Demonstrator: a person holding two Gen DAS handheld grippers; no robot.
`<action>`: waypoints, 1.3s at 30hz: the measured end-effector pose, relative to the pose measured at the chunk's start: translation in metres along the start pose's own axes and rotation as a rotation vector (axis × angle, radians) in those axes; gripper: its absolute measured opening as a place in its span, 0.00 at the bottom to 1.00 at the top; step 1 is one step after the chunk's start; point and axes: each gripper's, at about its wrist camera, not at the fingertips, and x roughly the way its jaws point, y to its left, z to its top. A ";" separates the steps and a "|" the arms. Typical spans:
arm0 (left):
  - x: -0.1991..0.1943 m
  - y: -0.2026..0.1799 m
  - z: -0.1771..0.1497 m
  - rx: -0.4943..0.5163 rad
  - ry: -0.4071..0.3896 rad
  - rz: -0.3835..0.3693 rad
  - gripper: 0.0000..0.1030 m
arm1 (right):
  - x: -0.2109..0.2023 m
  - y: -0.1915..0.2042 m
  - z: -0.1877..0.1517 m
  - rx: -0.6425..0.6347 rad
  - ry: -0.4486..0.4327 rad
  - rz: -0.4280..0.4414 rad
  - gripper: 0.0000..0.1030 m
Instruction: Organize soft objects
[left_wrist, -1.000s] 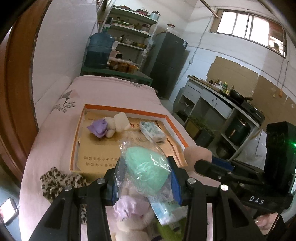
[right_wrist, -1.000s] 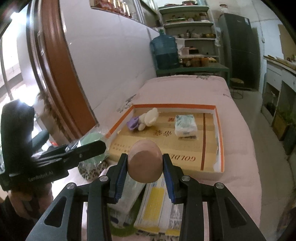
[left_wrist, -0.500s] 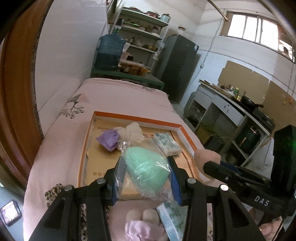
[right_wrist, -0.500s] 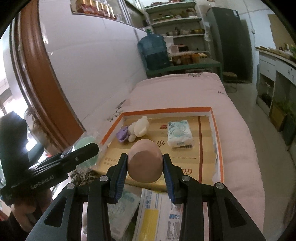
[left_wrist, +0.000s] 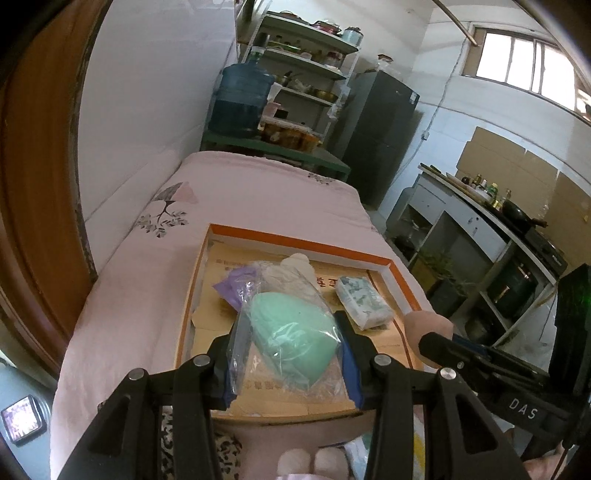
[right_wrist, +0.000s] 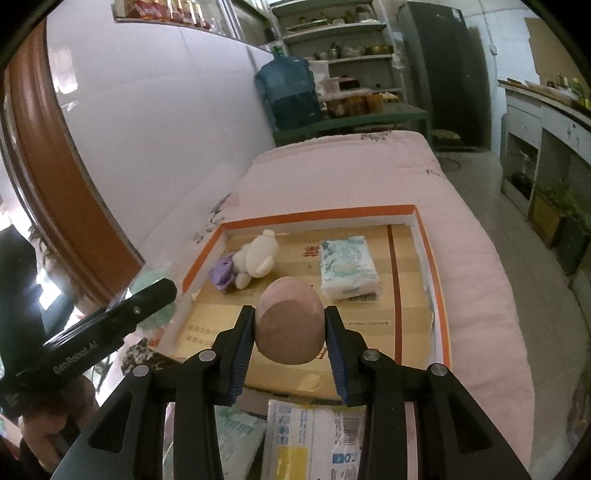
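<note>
My left gripper (left_wrist: 288, 349) is shut on a green egg-shaped sponge in a clear bag (left_wrist: 291, 341), held above the near end of the orange-rimmed cardboard tray (left_wrist: 303, 243). My right gripper (right_wrist: 290, 326) is shut on a pinkish-brown egg-shaped sponge (right_wrist: 290, 319), also over the tray's (right_wrist: 317, 216) near end; that sponge (left_wrist: 428, 325) shows at the right of the left wrist view. Inside the tray lie a white plush bear with a purple cloth (right_wrist: 255, 258) and a tissue pack (right_wrist: 349, 267).
The tray rests on a pink bed (right_wrist: 480, 295). Packaged tissues (right_wrist: 314, 439) and a leopard-print cloth (right_wrist: 142, 356) lie near the front edge. A wall runs along the left; a water jug (left_wrist: 242, 99), shelves and a fridge stand beyond the bed.
Both grippers have travelled forward over the bed towards the tray, each still holding its sponge. The tray and its contents look closer; the items near the front edge have slid below the fingers.
</note>
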 end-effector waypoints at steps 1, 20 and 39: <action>0.002 0.001 0.000 -0.003 0.003 0.002 0.43 | 0.002 -0.001 0.000 0.000 0.004 -0.002 0.37; 0.040 0.017 -0.001 -0.005 0.069 0.056 0.43 | 0.053 0.001 0.007 -0.036 0.085 -0.008 0.37; 0.068 0.028 -0.011 -0.028 0.159 0.067 0.43 | 0.089 0.000 0.003 -0.053 0.185 -0.019 0.38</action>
